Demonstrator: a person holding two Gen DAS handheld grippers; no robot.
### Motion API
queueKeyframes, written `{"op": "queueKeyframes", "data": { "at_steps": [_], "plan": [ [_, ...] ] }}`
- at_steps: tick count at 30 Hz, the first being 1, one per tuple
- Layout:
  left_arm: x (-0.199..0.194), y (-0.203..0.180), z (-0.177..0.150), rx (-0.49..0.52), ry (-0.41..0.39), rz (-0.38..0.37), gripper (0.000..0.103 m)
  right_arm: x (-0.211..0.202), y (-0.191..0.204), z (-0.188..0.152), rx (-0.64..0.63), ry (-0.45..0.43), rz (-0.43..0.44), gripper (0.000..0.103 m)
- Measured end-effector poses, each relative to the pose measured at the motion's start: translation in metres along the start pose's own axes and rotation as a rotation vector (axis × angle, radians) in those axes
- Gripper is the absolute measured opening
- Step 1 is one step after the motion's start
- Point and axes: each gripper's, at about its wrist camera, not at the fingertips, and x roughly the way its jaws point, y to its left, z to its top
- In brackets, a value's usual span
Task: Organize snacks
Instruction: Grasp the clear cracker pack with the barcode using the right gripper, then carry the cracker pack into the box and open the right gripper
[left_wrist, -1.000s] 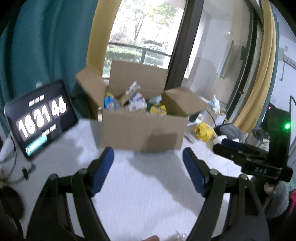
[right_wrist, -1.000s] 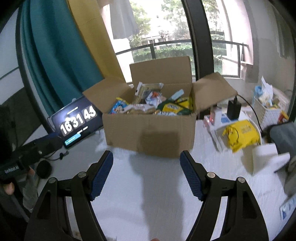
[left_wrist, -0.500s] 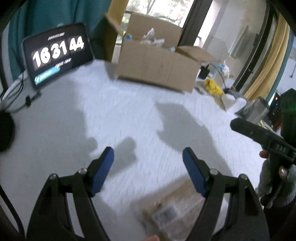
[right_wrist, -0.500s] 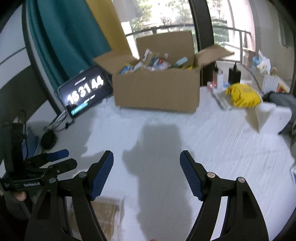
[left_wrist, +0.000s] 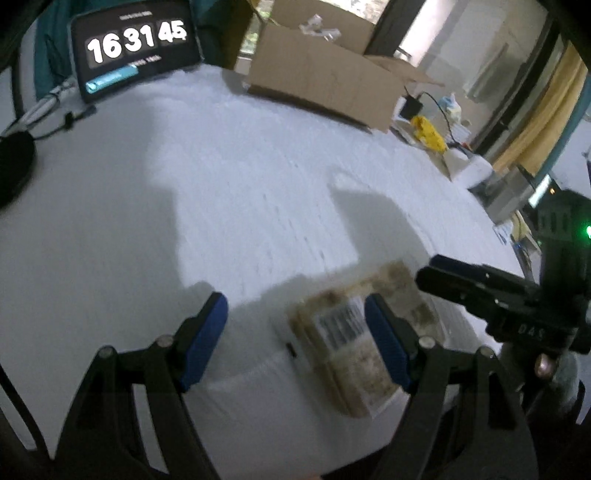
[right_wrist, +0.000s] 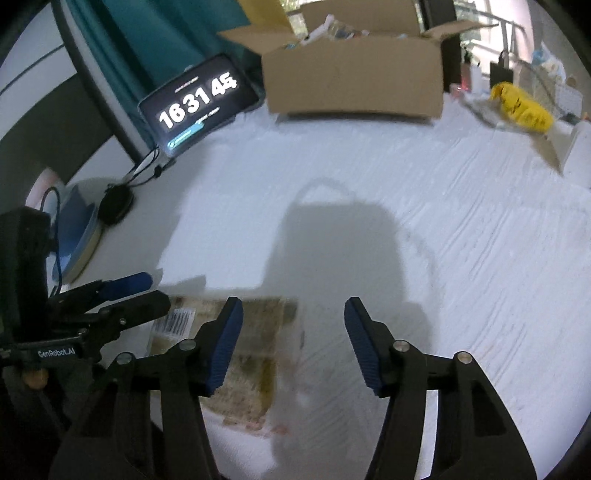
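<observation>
Both grippers hang over a snack packet at the near edge of the white table.

The left gripper (left_wrist: 295, 339) stands apart, empty, its right finger in front of the packet (left_wrist: 347, 332). The right gripper (right_wrist: 293, 343) has just been closing yet remains apart, nothing between its jaws; the packet (right_wrist: 255, 332) lies under its left finger. The cardboard box (right_wrist: 354, 70) of snacks sits far back, beside a tablet clock (right_wrist: 199, 101).

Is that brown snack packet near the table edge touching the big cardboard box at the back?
Apart. The right wrist view shows the snack packet near the table's front edge and the cardboard box far back, with a wide stretch of bare white tablecloth between them.
</observation>
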Motion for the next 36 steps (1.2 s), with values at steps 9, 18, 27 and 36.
{"op": "queueKeyframes", "data": {
  "at_steps": [9, 18, 27, 36],
  "plan": [
    [0.004, -0.009, -0.008, 0.084, -0.044, 0.024, 0.078, 0.017, 0.008, -0.010, 0.027, 0.061, 0.097, 0.053],
    [0.006, -0.012, -0.003, 0.085, -0.031, 0.001, 0.078, 0.020, 0.027, -0.009, -0.012, 0.024, 0.114, 0.021],
    [-0.004, -0.010, 0.026, 0.085, -0.086, 0.035, 0.078, 0.006, 0.021, 0.007, -0.045, -0.028, 0.092, 0.014],
    [-0.014, -0.004, 0.071, 0.082, -0.159, 0.061, 0.078, -0.009, 0.010, 0.044, -0.073, -0.104, 0.046, 0.012]
  ]
}}
